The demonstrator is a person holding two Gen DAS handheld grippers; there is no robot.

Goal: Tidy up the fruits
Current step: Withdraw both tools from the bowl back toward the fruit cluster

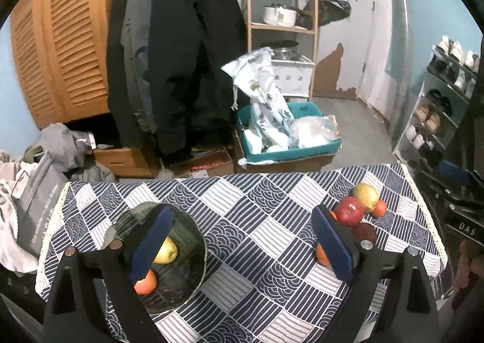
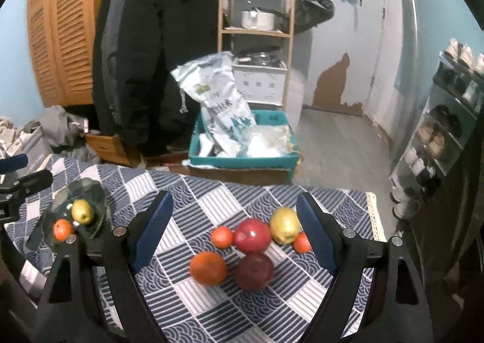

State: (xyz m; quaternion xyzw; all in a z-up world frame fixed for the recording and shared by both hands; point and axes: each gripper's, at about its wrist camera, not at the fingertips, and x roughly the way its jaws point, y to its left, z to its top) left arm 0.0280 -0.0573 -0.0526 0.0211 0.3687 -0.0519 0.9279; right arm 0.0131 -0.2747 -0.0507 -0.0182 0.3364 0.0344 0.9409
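Note:
A ribbed glass bowl [image 1: 193,237] stands at the table's left end with a yellow apple [image 1: 167,250] and a small orange [image 1: 145,282] in it. My left gripper [image 1: 242,213] hovers open to the bowl's right, its left finger in front of the bowl, only tablecloth between the fingers. A cluster of fruit lies at the right end: a red apple [image 2: 252,235], a yellow apple [image 2: 284,225], a dark red apple [image 2: 254,271], a large orange [image 2: 208,268] and two small oranges [image 2: 222,237]. Open above that cluster is my right gripper [image 2: 234,198], touching none of it.
The blue and white checked tablecloth [image 2: 193,201] ends in a lace edge at the right. Behind the table sit a teal crate [image 2: 242,160] with bags, cardboard boxes and hanging dark coats [image 2: 151,56]. A shoe rack [image 2: 438,137] stands at the right.

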